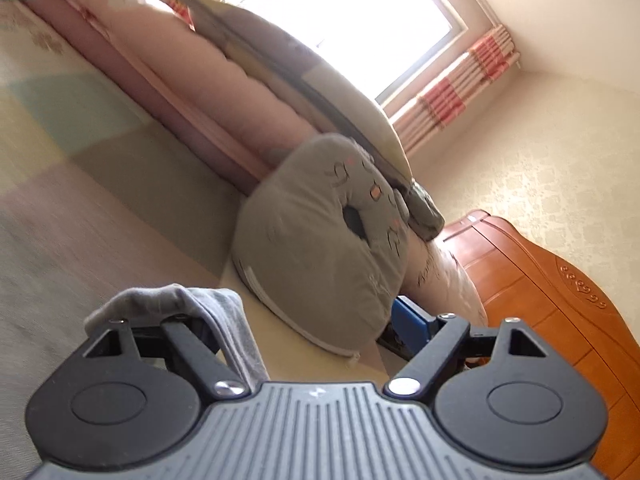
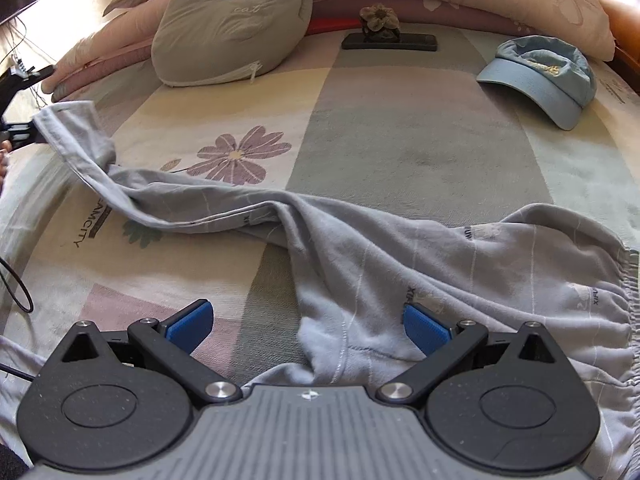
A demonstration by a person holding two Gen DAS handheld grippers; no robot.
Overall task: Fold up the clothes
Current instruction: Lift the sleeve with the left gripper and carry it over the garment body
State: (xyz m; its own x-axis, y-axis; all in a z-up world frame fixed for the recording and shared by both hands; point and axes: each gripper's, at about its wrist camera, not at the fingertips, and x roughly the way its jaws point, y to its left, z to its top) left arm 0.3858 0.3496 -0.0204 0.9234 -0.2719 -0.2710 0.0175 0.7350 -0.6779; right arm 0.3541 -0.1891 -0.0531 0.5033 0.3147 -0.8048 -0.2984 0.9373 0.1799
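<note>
Right wrist view: cap (image 2: 540, 76), cat cushion (image 2: 232, 20) beyond grey trousers (image 2: 400, 264).

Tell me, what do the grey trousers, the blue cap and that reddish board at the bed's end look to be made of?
Grey trousers: soft knit, probably cotton jersey; matte, limp creases, gathered elastic waistband.
Blue cap: woven cloth, likely cotton twill; matte, with a slumped crown and stiffer brim.
Reddish board: looks like varnished wood; glossy orange-brown with carved scrollwork, though a veneer cannot be ruled out.
</note>
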